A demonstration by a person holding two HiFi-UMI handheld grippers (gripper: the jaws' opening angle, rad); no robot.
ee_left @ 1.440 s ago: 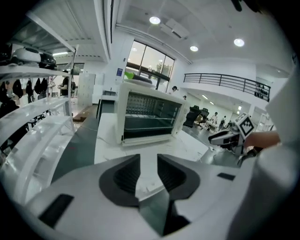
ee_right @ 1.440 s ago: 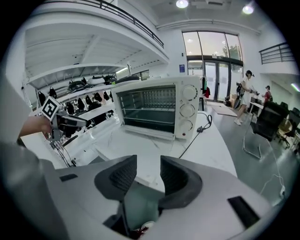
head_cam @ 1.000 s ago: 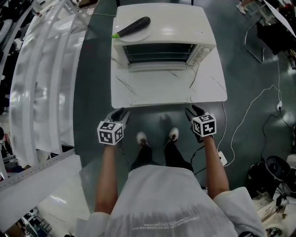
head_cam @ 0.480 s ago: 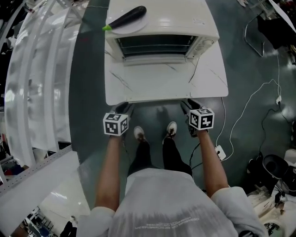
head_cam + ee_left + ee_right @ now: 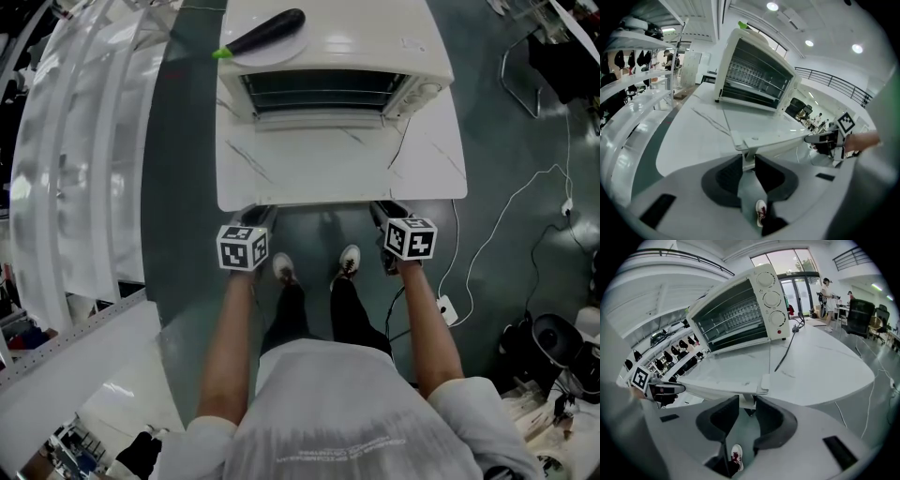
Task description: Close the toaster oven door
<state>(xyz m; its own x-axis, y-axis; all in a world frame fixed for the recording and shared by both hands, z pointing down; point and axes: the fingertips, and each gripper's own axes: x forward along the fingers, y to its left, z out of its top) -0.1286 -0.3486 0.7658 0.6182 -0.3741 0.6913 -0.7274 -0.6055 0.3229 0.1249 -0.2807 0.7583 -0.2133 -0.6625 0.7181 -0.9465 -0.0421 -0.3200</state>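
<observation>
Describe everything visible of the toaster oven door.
The toaster oven door is fully open, lying about flat from the oven's mouth toward the person. It looks like a pale panel with a raised front rim and a post under each front corner. The left gripper and right gripper each have one post between their jaws, which have just been closing, seemingly not clamped yet.
</observation>
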